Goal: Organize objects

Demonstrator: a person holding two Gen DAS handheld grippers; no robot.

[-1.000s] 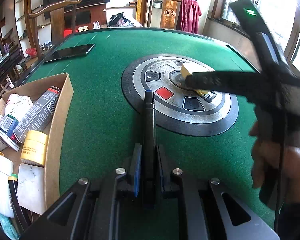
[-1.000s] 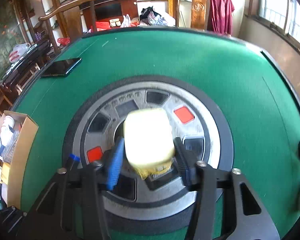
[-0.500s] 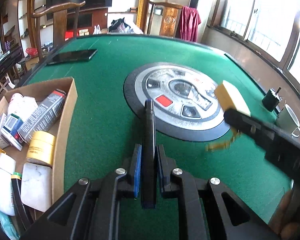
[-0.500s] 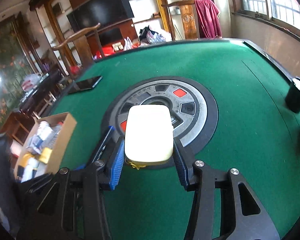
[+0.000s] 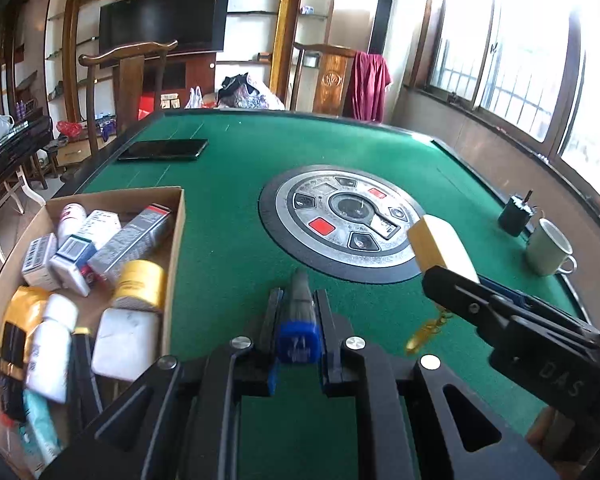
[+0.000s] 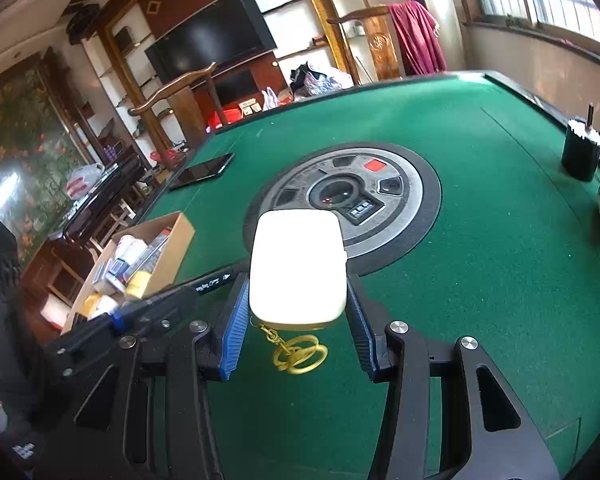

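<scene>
Our right gripper clamps the white case, our left gripper a pen; both remain unboxed, the half-filled cardboard box left of them.

"DAS" embossed on right claw body; other labels too blurred to read.

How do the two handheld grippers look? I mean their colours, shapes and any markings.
Both are black, angular frames with cut-out openings and round silver bolt heads. The left gripper and the right gripper each have two flat fingers with ribbed blue pads. The right gripper's body carries pale embossed letters, seen from the left wrist view.
</scene>
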